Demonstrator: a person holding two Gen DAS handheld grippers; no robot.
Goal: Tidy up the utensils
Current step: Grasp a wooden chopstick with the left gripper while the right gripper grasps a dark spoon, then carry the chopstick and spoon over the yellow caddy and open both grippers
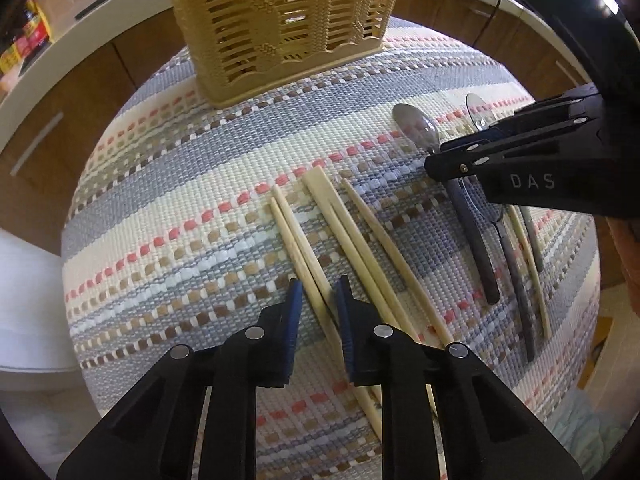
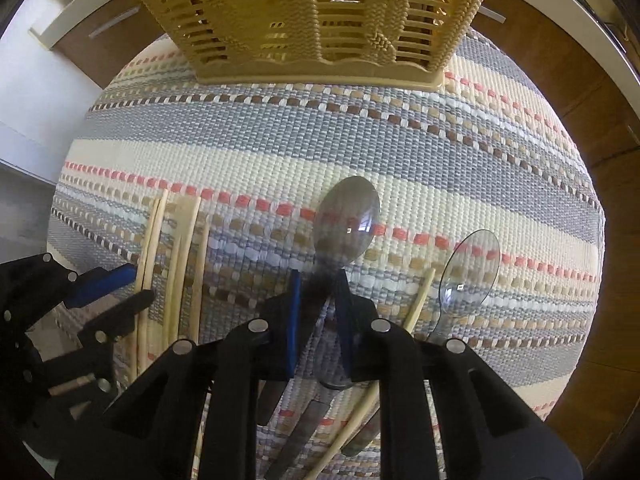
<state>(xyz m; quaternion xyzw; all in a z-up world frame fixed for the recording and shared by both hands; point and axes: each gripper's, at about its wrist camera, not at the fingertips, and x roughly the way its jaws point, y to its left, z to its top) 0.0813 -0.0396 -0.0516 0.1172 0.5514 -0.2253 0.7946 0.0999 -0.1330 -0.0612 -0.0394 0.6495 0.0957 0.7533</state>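
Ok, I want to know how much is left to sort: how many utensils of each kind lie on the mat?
Chopsticks: 6
Spoons: 2
Dark handle, head hidden, kind unclear: 1
Total: 9

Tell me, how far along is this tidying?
Barely begun: nothing shows inside the basket through its slats. In hand: the left tool straddles a chopstick pair, and the right tool straddles a spoon's neck. Left: the other chopsticks, a second spoon and more utensils on the mat.
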